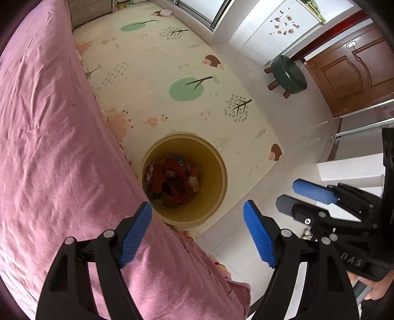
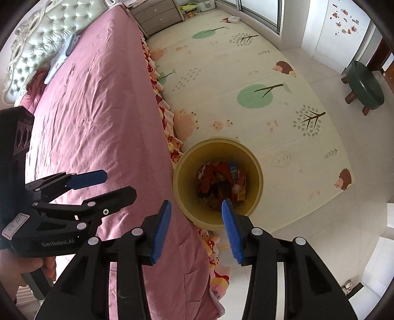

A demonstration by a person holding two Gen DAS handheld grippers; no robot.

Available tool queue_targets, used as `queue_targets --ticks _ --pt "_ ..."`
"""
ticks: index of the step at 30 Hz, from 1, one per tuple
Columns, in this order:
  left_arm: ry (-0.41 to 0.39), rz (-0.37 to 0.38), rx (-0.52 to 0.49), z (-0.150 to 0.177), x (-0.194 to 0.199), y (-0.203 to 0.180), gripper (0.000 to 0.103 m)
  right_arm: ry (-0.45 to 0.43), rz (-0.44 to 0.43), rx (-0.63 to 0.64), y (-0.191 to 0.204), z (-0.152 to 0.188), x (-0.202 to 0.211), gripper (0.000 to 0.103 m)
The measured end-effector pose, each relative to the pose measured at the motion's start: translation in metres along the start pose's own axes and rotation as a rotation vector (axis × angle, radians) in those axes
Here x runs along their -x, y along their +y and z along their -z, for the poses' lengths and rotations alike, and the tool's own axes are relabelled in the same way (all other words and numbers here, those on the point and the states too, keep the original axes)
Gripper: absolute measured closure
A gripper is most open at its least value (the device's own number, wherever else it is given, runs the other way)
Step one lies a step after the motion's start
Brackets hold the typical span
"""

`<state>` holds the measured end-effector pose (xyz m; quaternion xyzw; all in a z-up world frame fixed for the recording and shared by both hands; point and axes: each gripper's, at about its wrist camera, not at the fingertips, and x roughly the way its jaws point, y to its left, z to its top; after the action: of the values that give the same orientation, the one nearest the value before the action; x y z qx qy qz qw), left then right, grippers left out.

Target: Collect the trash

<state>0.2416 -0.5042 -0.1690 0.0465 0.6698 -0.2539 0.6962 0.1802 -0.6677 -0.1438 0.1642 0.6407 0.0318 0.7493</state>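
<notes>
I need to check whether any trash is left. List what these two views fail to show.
- Bottom of the bin: in both views the wrappers on top hide what lies under them.
- Floor under the bed: both views, covered by the pink spread.
- White item far off on the mat: too small to identify.
- Bin's near rim: right wrist view, partly behind the right gripper.
- Foot of the bed: cut off by the lower edge.

Bin (image 1: 183, 178) mouth open from above; bed (image 1: 61, 147) edge crowds its left side.
</notes>
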Motion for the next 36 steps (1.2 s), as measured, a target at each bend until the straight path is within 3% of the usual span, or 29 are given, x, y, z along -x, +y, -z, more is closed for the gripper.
queue_targets --ticks 11,20,27,31,36 --pt "-0.040 -0.022 0.067 0.025 0.029 0.039 0.025 -0.004 -0.011 0.055 0.034 0.002 0.010 0.061" --pt "-0.088 -0.043 0.145 0.066 0.072 0.083 0.023 0.009 -0.049 0.160 0.100 0.020 0.018 0.061" --pt "-0.121 -0.078 0.205 0.113 0.103 0.118 0.018 0.013 -0.063 0.243 0.159 0.044 0.019 0.060" --pt "-0.142 -0.128 0.246 0.146 0.120 0.141 0.014 -0.015 -0.066 0.306 0.197 0.061 0.021 0.052" --pt "-0.176 -0.150 0.309 0.189 0.142 0.170 0.012 0.010 -0.103 0.360 0.237 0.078 0.018 0.050"
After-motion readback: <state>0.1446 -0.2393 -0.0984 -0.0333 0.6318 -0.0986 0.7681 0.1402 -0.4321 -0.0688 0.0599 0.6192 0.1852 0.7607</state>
